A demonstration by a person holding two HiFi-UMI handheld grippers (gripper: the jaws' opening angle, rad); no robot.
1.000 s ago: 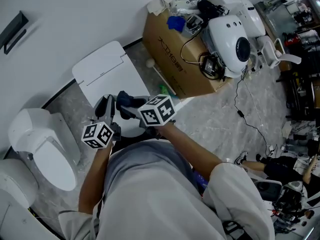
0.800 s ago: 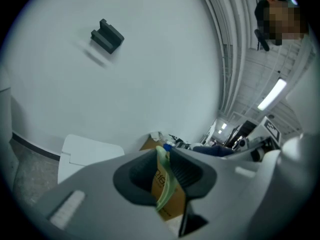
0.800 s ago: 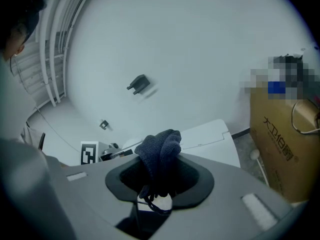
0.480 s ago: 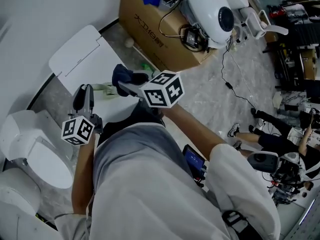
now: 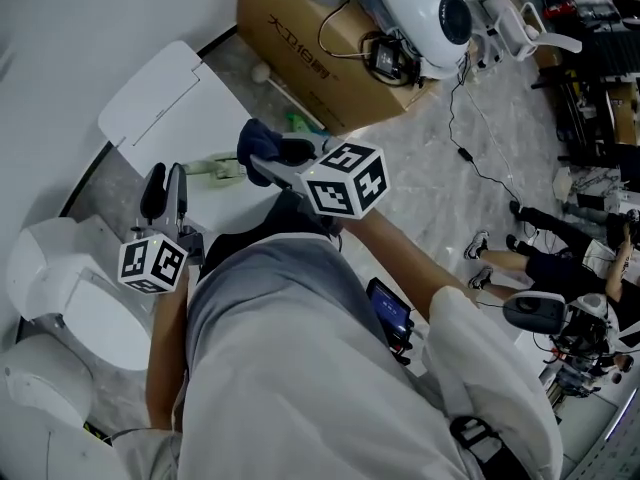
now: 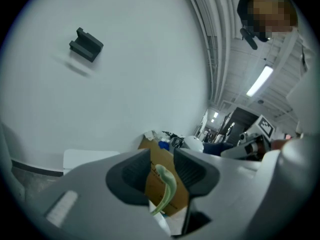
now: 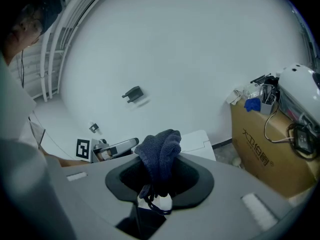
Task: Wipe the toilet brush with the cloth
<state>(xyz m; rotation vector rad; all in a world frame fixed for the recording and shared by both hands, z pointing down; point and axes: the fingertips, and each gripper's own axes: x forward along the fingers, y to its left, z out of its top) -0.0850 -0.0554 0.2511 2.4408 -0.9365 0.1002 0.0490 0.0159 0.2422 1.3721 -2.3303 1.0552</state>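
In the head view my left gripper [image 5: 164, 186] points up at the left, with its marker cube below it. Its jaws are shut on the pale green handle of the toilet brush [image 5: 214, 169], which runs to the right over the white lid. In the left gripper view that curved green handle [image 6: 166, 186] sits between the jaws of the left gripper [image 6: 161, 178]. My right gripper [image 5: 278, 158] is just right of the brush, shut on a dark blue cloth [image 5: 262, 142]. The right gripper view shows the cloth [image 7: 160, 154] bunched up out of the right gripper [image 7: 159, 180].
A white toilet [image 5: 66, 286] stands at the lower left. A white lidded box [image 5: 160, 96] lies ahead against the wall. A cardboard box [image 5: 300, 38] with a white device [image 5: 432, 8] and cables stands behind. A cable runs over the grey floor [image 5: 440, 198]. A person [image 5: 545, 263] sits at the right.
The two grippers were close together a second ago. They now stand further apart, the left one lower and to the left, the right one with the cloth up near the brush handle.
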